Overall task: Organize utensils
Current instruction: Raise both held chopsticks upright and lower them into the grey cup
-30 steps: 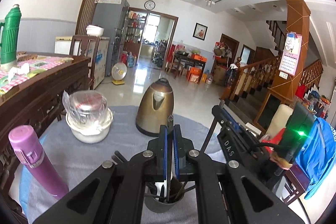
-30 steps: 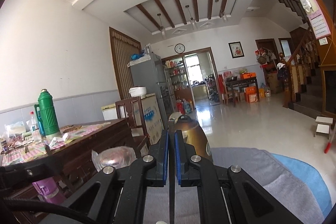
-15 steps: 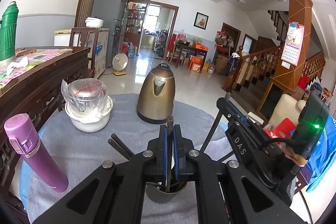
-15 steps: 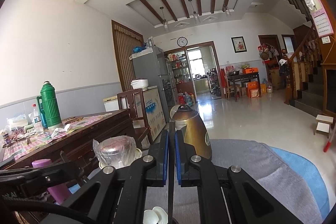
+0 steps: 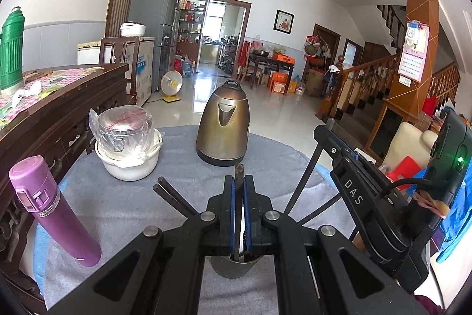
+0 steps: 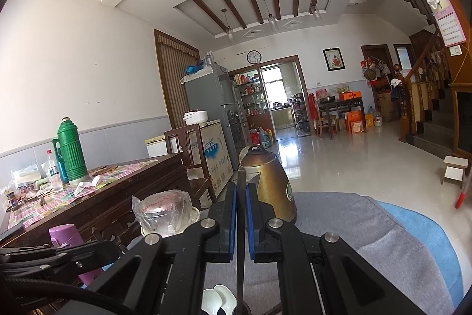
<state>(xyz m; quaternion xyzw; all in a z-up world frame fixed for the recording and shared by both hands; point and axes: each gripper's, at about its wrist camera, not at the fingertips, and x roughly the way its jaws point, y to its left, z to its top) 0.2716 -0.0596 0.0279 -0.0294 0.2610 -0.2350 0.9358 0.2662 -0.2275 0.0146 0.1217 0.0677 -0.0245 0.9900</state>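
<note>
In the left wrist view my left gripper (image 5: 239, 185) is shut on a dark chopstick (image 5: 239, 171) that stands upright, its lower end in a grey cup (image 5: 236, 267) just below the jaws. Several more chopsticks (image 5: 172, 198) lean out of that cup. To the right is my right gripper (image 5: 324, 132), marked DAS, shut on another chopstick. In the right wrist view the right gripper (image 6: 241, 191) pinches that chopstick (image 6: 241, 229) upright between its blue pads. White spoons (image 6: 219, 300) show at the bottom edge. The left gripper (image 6: 59, 253) is at the lower left.
A brass kettle (image 5: 224, 132) stands on the grey cloth (image 5: 118, 205) beyond the cup. A white bowl (image 5: 129, 167) holding a wrapped glass jar sits to the left, and a purple flask (image 5: 53, 211) at the near left. A dark wooden table (image 5: 59, 99) borders the left side.
The left wrist view has tipped downward, so the kettle sits higher in frame and the leaning chopsticks on the left have come into view. Both grippers stay shut on their chopsticks.
</note>
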